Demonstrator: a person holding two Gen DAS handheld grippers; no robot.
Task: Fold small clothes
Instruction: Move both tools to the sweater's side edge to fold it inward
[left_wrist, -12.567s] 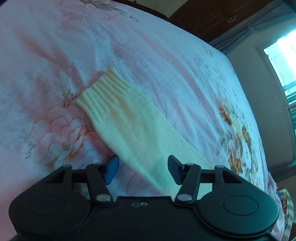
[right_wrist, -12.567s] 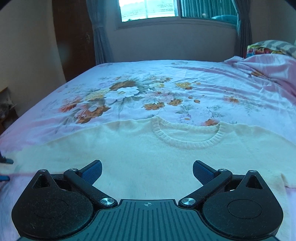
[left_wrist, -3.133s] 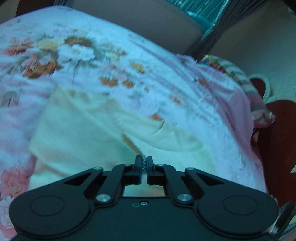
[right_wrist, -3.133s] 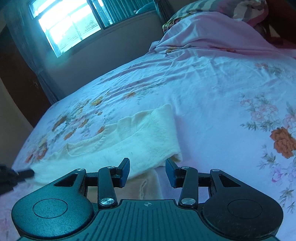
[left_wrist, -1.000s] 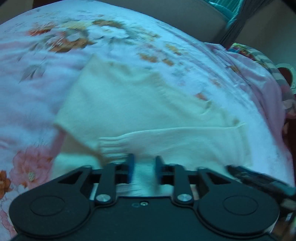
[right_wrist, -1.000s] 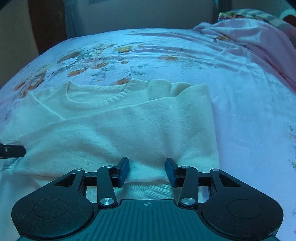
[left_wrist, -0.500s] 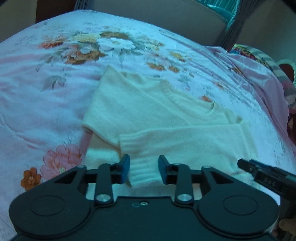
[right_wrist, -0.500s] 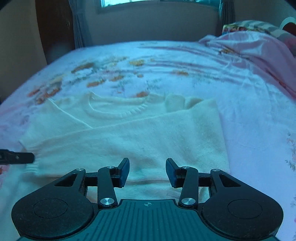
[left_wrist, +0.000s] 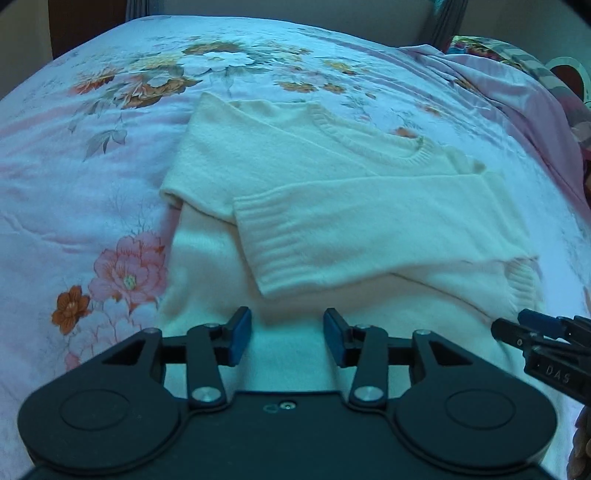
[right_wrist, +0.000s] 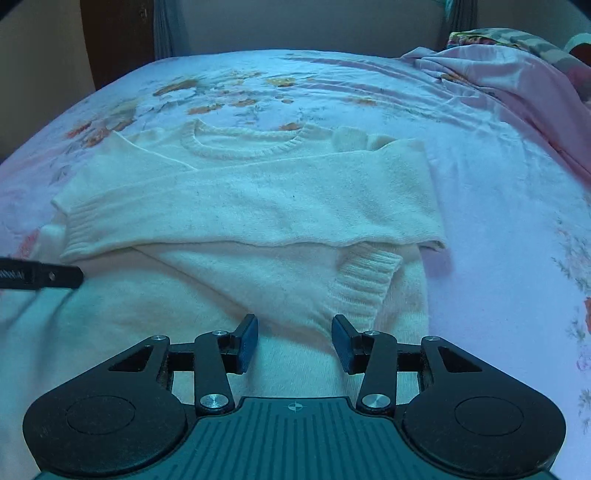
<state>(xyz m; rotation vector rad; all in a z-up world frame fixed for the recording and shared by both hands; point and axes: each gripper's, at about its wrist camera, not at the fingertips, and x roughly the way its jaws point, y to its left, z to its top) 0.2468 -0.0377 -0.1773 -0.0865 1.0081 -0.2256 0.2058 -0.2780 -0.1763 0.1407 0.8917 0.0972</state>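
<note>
A cream knitted sweater (left_wrist: 332, 184) (right_wrist: 258, 206) lies flat on the flowered bed, both sleeves folded across its chest. The upper sleeve's ribbed cuff (left_wrist: 269, 243) rests left of centre; the lower sleeve's cuff (right_wrist: 365, 284) pokes out at the right. My left gripper (left_wrist: 287, 338) hovers over the sweater's lower body, just short of the upper cuff, its jaws opening with nothing between them. My right gripper (right_wrist: 294, 341) is open over the hem area below the lower cuff, also holding nothing. Each gripper's tip shows at the edge of the other's view.
The pink floral bedsheet (left_wrist: 92, 166) (right_wrist: 517, 229) spreads on both sides of the sweater. A rumpled pink blanket (right_wrist: 517, 81) and a patterned pillow (left_wrist: 498, 48) lie at the far right. A wall and dark wooden door (right_wrist: 118, 33) stand behind the bed.
My left gripper let go of the upper sleeve's cuff, opened and drew back toward the hem. My right gripper also pulled back, staying open. The sleeve now lies flat across the chest.
</note>
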